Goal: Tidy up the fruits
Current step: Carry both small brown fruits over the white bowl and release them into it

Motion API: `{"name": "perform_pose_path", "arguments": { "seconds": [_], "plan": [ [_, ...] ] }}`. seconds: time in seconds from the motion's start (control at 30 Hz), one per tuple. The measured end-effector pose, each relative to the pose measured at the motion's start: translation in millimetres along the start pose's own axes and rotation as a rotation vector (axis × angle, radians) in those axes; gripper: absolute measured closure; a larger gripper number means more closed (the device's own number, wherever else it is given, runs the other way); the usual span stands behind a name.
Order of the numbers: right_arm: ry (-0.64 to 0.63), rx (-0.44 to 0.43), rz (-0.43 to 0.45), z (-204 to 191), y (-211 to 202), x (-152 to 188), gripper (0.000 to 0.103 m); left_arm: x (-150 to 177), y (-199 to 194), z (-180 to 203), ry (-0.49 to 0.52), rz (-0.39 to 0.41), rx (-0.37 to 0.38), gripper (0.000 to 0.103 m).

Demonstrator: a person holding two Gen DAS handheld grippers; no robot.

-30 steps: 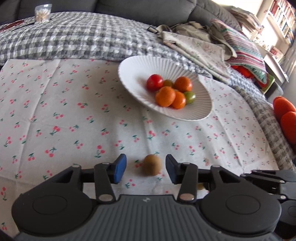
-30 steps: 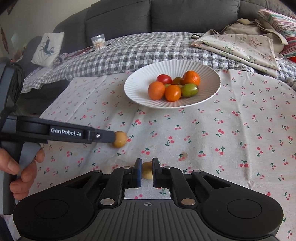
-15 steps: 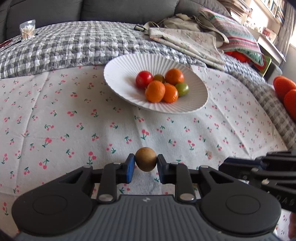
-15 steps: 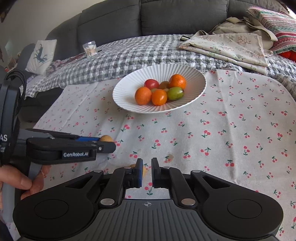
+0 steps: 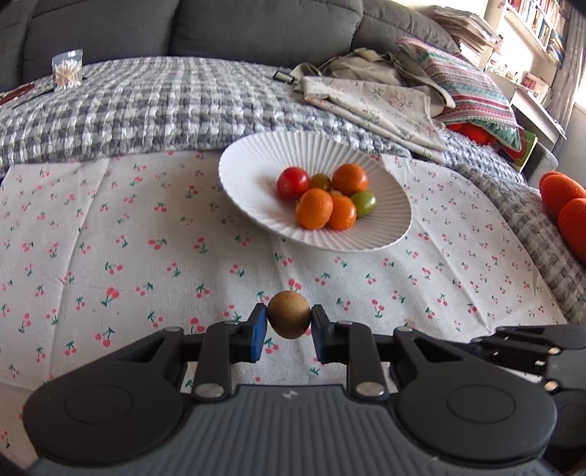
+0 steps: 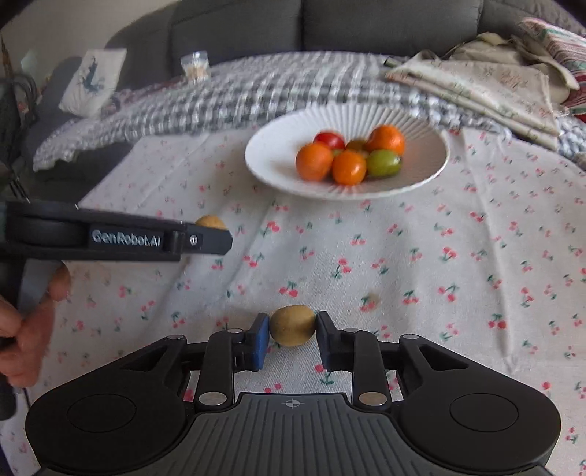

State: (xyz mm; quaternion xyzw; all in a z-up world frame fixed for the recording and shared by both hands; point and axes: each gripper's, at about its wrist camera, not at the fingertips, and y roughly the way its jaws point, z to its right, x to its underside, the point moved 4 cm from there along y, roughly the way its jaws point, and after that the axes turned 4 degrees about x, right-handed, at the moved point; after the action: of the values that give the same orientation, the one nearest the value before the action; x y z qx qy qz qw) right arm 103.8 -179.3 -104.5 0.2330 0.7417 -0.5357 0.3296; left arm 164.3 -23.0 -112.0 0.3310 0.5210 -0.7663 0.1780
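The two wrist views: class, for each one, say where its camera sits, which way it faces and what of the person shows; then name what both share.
Left wrist: sits on the left claw, facing forward and down over the cherry-print cloth toward the white plate; a brown fruit is pinched; no hand shows.
Right wrist: sits on the right claw, facing likewise; its jaws are opening around a yellowish fruit; the left hand shows.
Shared: plate, cloth, grey sofa.
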Motion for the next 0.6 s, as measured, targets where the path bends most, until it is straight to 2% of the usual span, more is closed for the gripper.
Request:
{"name": "perform_pose_path", "arguments": {
  "seconds": [0.37, 0.6],
  "plan": [
    [0.089, 0.035, 0.101, 34, -28, -21, 0.077, -19, -10, 1, 0.028, 0.078, -0.004, 0.079],
    [0.116, 0.058, 0.158, 45, -29, -38, 0.077, -40, -4, -3, 0.033, 0.121, -0.014, 0.079]
  ]
}}
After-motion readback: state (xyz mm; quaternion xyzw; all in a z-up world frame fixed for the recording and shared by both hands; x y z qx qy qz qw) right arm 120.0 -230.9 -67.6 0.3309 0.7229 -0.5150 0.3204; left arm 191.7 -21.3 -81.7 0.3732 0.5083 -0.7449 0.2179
